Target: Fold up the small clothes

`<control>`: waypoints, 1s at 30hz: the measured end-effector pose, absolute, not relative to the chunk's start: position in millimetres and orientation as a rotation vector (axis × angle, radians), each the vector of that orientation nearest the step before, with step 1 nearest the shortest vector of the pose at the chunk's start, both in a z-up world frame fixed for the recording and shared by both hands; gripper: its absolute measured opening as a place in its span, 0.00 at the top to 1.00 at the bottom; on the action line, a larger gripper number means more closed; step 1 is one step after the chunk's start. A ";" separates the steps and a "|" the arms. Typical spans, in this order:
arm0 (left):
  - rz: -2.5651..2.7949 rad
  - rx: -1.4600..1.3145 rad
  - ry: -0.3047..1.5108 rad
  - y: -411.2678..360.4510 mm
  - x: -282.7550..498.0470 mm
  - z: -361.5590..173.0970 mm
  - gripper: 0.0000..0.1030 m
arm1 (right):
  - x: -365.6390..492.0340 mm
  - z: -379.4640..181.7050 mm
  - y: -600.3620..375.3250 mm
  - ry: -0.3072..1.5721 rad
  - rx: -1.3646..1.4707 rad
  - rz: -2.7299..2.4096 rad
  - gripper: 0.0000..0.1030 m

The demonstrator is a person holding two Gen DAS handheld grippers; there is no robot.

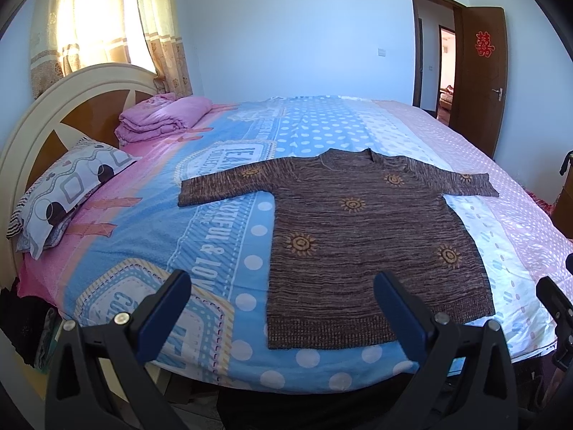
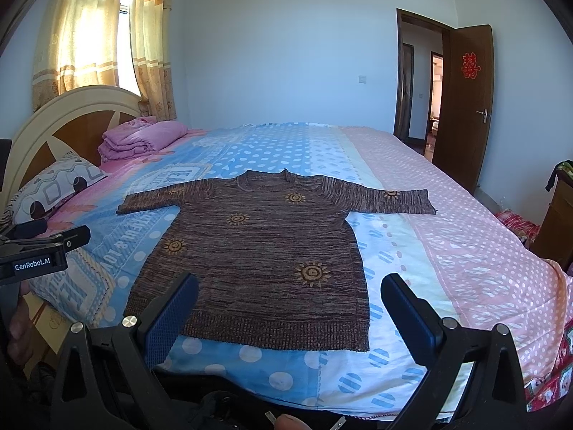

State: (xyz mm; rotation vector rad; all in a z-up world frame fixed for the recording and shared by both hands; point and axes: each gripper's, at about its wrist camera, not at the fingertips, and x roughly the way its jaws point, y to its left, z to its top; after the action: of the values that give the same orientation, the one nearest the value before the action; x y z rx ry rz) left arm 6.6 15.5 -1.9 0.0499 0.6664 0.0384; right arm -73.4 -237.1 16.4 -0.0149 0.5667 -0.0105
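A small brown knitted sweater [image 1: 361,236] with orange sun patterns lies flat on the bed, both sleeves spread out, hem towards me. It also shows in the right wrist view [image 2: 261,251]. My left gripper [image 1: 283,286] is open and empty, held above the near bed edge by the hem's left part. My right gripper [image 2: 290,290] is open and empty, above the hem. The left gripper's body [image 2: 39,251] shows at the left of the right wrist view.
The bed [image 1: 215,236] has a blue and pink patterned sheet. A patterned pillow [image 1: 68,193] and a folded pink quilt [image 1: 161,118] lie by the headboard [image 1: 53,107] on the left. An open brown door [image 1: 480,82] stands at the back right.
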 end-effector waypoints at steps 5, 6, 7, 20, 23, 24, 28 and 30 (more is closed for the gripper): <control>0.042 0.050 0.665 16.6 7.5 -2.3 0.00 | -73.5 16.3 -237.3 0.567 -0.014 -0.009 0.01; 0.043 0.049 0.664 16.9 7.6 -2.4 0.00 | -73.5 16.3 -237.3 0.567 -0.014 -0.009 0.01; 0.044 0.049 0.663 17.6 7.7 -2.3 0.00 | -73.6 15.9 -237.1 0.568 -0.014 -0.008 0.01; 0.047 0.051 0.663 17.9 7.2 -2.1 0.00 | -72.9 14.3 -237.4 0.579 -0.012 0.004 0.01; 0.048 0.051 0.663 17.7 7.2 -2.1 0.00 | -72.4 14.0 -237.3 0.583 -0.012 0.007 0.01; 0.049 0.052 0.663 18.2 7.3 -2.1 0.00 | -72.4 13.9 -237.0 0.583 -0.012 0.009 0.01; 0.049 0.053 0.664 19.6 7.9 -2.1 0.00 | -73.2 13.8 -235.4 0.583 -0.020 0.017 0.01; 0.049 0.052 0.664 21.1 7.5 -2.2 0.00 | -72.9 13.6 -235.5 0.584 -0.020 0.018 0.01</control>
State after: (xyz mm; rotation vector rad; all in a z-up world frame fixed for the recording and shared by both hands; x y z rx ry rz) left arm 7.5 21.1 -2.2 0.0525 0.6643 0.0485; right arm -72.9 -235.5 13.6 -0.0204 0.5839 0.0178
